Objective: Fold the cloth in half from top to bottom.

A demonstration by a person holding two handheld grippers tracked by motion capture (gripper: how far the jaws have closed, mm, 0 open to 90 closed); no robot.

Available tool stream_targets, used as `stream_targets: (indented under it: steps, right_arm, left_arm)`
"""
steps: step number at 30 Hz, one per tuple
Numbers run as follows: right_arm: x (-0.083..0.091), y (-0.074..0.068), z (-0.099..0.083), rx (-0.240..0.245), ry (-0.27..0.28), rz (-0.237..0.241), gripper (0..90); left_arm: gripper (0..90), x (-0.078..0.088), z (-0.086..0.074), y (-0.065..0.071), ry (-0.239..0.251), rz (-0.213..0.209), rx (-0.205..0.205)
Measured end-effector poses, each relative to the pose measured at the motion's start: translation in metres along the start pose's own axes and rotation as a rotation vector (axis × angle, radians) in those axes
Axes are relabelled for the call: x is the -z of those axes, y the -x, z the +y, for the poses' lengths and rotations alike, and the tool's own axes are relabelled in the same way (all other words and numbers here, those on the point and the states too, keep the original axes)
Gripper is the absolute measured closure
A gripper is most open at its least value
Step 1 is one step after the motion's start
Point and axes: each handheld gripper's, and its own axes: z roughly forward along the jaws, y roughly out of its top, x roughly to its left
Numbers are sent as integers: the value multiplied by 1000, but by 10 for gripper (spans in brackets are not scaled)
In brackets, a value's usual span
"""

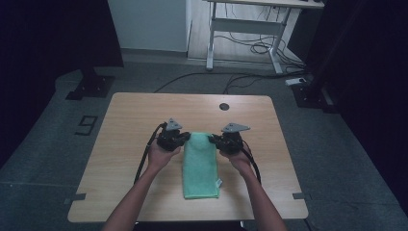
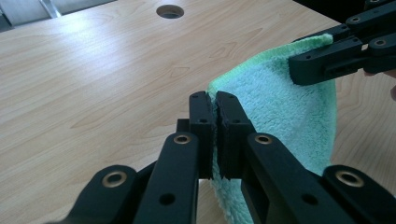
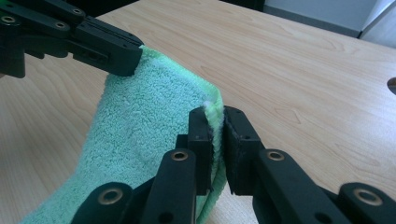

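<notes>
A folded green towel lies lengthwise on the wooden table, its far end lifted off the surface. My left gripper is shut on the towel's far left corner, and the cloth is pinched between its black jaws at the left gripper. My right gripper is shut on the far right corner; the towel edge is squeezed between its jaws at the right gripper. Each gripper view also shows the other gripper's jaws clamped on the opposite corner. The near end of the towel rests flat.
A round cable hole sits near the table's far edge. Beyond the table stand a white desk frame and loose cables on the floor. Bare wood lies left and right of the towel.
</notes>
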Motion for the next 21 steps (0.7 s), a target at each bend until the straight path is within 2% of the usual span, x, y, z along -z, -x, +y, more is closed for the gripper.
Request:
stream_targets:
  steps: [8, 18, 21]
  right_arm:
    - [3, 1, -7, -8, 2, 8, 816]
    - [9, -2, -9, 9, 8, 16, 813]
    - [11, -4, -11, 12, 16, 23, 813]
  left_arm:
    - [862, -2, -2, 4, -1, -7, -8]
    - [862, 3, -5, 9, 1, -11, -29]
    - [862, 5, -7, 10, 4, -15, -25]
